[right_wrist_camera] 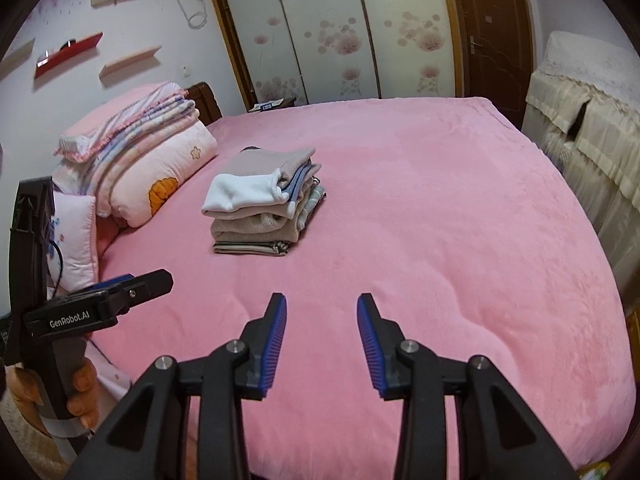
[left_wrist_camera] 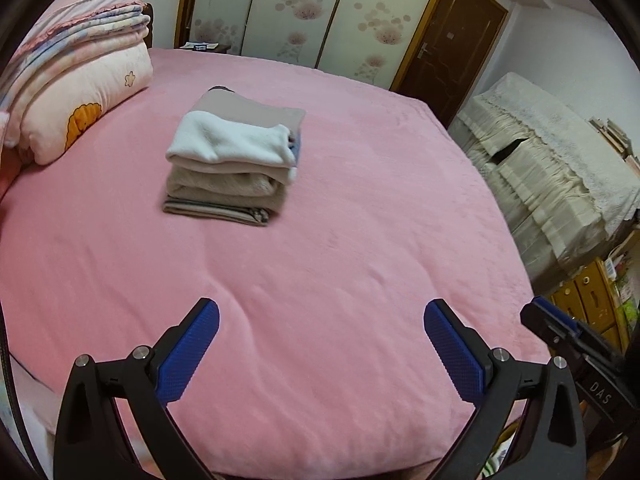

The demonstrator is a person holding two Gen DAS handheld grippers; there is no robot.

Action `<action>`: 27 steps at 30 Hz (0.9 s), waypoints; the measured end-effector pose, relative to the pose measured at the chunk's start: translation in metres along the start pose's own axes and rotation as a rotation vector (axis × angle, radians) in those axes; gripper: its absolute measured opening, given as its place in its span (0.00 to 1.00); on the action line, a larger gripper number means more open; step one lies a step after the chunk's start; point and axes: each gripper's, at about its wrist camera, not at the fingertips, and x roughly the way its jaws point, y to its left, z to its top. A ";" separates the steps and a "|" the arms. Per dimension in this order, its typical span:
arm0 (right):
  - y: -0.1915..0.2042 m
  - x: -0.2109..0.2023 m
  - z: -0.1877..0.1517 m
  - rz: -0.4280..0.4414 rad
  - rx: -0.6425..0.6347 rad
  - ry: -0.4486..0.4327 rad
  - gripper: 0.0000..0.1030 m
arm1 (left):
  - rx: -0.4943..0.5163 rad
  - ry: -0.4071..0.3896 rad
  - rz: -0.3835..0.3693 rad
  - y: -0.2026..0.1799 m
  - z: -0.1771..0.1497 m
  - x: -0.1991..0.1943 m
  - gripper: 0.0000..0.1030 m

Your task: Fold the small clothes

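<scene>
A stack of folded small clothes (left_wrist_camera: 234,160) lies on the pink bed (left_wrist_camera: 340,260), with a white and mauve piece on top, beige pieces under it and a striped one at the bottom. It also shows in the right wrist view (right_wrist_camera: 262,208). My left gripper (left_wrist_camera: 322,320) is open wide and empty, above the near part of the bed, well short of the stack. My right gripper (right_wrist_camera: 322,316) is open and empty, also above the near part of the bed. The left gripper shows at the left of the right wrist view (right_wrist_camera: 132,286).
Folded quilts and pillows (left_wrist_camera: 76,92) are piled at the head of the bed on the left. A wardrobe (left_wrist_camera: 312,12) and a brown door (left_wrist_camera: 444,40) stand behind the bed. A cloth-covered cabinet (left_wrist_camera: 552,168) stands on the right.
</scene>
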 end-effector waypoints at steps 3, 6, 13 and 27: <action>-0.008 -0.016 -0.016 -0.017 0.010 -0.019 0.38 | 0.006 -0.031 0.015 -0.012 -0.014 -0.014 0.99; -0.016 -0.028 -0.028 -0.034 0.030 -0.033 0.42 | 0.026 -0.053 0.048 -0.023 -0.022 -0.025 0.99; -0.023 -0.047 -0.049 -0.025 0.078 -0.041 0.43 | 0.081 -0.064 0.072 -0.045 -0.048 -0.043 0.99; -0.001 -0.069 -0.083 -0.081 0.059 -0.060 0.54 | 0.113 -0.079 0.163 -0.058 -0.096 -0.061 0.99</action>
